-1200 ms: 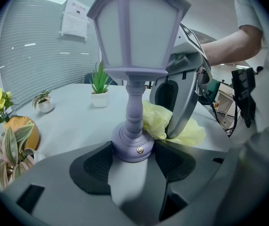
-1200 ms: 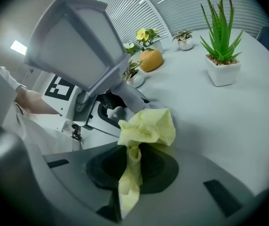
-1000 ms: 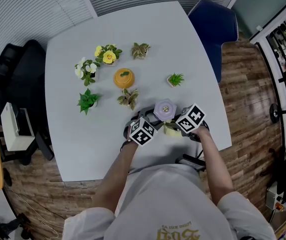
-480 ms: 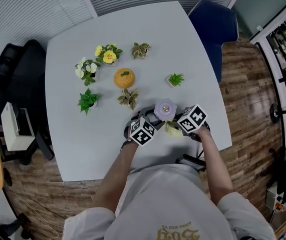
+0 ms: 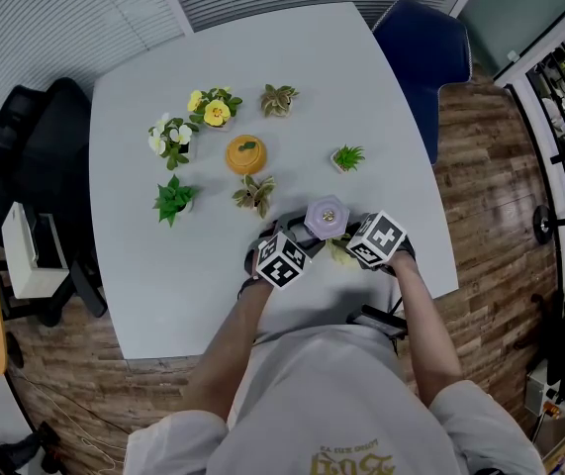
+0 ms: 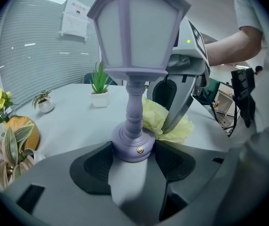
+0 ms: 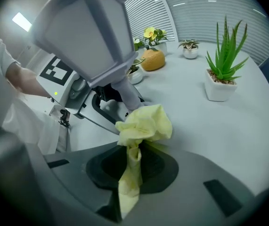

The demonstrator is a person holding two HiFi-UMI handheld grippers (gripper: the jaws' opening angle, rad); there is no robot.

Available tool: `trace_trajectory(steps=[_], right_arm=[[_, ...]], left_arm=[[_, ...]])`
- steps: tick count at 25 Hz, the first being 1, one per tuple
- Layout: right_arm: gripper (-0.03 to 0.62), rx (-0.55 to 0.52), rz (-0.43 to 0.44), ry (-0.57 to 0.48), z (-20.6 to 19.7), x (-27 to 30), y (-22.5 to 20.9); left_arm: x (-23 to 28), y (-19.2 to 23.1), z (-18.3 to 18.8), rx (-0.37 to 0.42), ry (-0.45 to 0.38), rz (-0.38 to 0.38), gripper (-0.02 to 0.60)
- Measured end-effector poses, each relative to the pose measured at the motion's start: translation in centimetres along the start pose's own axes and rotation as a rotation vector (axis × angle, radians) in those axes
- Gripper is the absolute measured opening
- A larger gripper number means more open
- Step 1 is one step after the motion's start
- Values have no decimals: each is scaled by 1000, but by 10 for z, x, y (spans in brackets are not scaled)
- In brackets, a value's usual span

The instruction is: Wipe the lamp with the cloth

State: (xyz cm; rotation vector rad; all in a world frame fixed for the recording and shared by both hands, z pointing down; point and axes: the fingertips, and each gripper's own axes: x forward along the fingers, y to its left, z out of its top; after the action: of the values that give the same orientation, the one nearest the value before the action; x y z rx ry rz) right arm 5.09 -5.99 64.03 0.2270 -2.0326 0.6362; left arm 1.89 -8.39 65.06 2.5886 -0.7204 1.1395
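On table (image 5: 262, 57), lamp (image 6: 133, 76) upright, axis vertical

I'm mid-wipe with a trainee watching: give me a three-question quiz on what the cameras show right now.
1. True or false: the left claw grips the lamp by its shade.
2. What does the right claw hold? A) sponge B) yellow cloth C) brush
3. One word: is the lamp upright or toppled?
Key: 1 false, it grips the base; 2 B; 3 upright.
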Motion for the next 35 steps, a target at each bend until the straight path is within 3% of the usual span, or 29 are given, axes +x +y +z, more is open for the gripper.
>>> trace_trajectory(steps=[15,35], right_arm=[[54,-54,-72,17,1,-5,-9],[52,14,-146,-71,7,-10,-32]], left_arm=[[-1,1,1,-2,0,-2,285],[0,0,0,0,-1,1,285]])
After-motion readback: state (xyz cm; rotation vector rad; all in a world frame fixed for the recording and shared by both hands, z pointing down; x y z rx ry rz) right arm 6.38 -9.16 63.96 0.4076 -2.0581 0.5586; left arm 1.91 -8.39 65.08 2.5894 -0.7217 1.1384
